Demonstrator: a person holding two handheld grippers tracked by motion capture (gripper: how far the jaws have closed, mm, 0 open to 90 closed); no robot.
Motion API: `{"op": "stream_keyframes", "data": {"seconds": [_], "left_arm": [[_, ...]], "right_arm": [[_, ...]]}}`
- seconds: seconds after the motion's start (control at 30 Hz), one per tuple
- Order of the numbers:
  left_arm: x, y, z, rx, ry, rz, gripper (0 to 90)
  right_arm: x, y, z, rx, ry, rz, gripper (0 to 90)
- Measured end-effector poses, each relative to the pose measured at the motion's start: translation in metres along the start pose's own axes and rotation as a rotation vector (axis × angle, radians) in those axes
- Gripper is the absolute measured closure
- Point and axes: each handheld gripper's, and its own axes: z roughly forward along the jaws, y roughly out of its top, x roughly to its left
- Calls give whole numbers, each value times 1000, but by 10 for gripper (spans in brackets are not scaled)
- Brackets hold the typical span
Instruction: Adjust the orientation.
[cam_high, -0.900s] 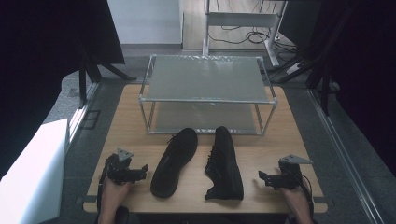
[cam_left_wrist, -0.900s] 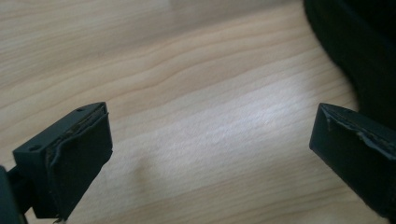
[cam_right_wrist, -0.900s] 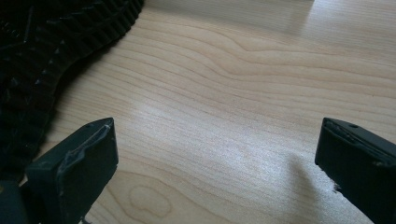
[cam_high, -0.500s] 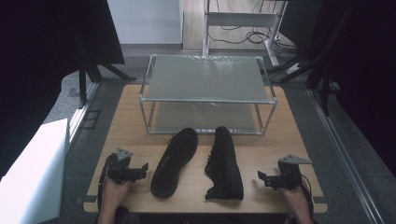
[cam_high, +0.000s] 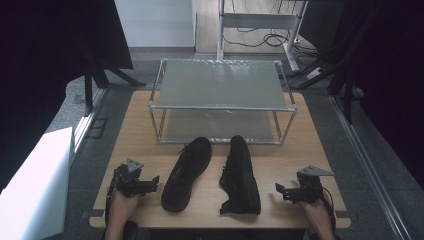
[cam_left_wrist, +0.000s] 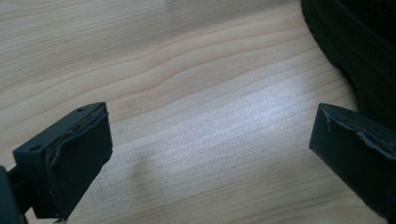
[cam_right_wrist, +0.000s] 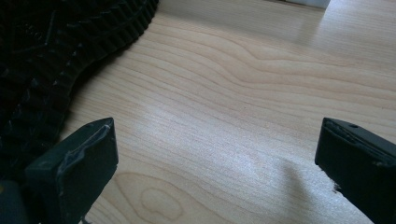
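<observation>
left gripper (cam_high: 152, 182): jaws wide, nothing between them, resting low at the near left of the table (cam_high: 130, 130), just beside the left shoe

left shoe (cam_high: 187, 172): black, upright on its sole, toe angled toward the rack (cam_high: 222, 100), heel near the front edge

right shoe (cam_high: 241, 175): black, tipped on its side, sole turned toward the right gripper, apart from the left shoe

right gripper (cam_high: 281, 191): jaws wide, empty, near right of the table, close to the right shoe's heel end

risk, left: shoe upper is soft; a pinch on the collar could fold it and let the shoe swing or drop when lifted

risk, right: shoe lies on its side, so a grab across the sole edge may slip on the tread or roll the shoe further over

risk, rack: lower shelf opening looks low; a shoe carried tilted could catch the front rail (cam_high: 220, 142)

risk, both: shoes sit close together, so reaching in for one could shove the other toward the table edge

high view adds: whole layout, both shoes, rack with two shelves, both hands

left gripper view adds: bare wood grain between the pads (cam_left_wrist: 77, 154), shoe's sole edge (cam_left_wrist: 345, 51) at upper right, clear of the jaws

right gripper view adds: ribbed tread of the right shoe (cam_right_wrist: 51, 60) up close at left, untouched by the pads (cam_right_wrist: 81, 163)
</observation>
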Motion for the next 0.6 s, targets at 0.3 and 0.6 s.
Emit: {"op": "stream_keyframes", "data": {"seconds": [0.3,0.6], "left_arm": [[-2,0,2,10,-2,14,0],[-2,-1,2,15,-5,12,0]], "right_arm": [[4,6,-7,-20,10,-7,0],[7,13,-12,-24,25,-15,0]]}}
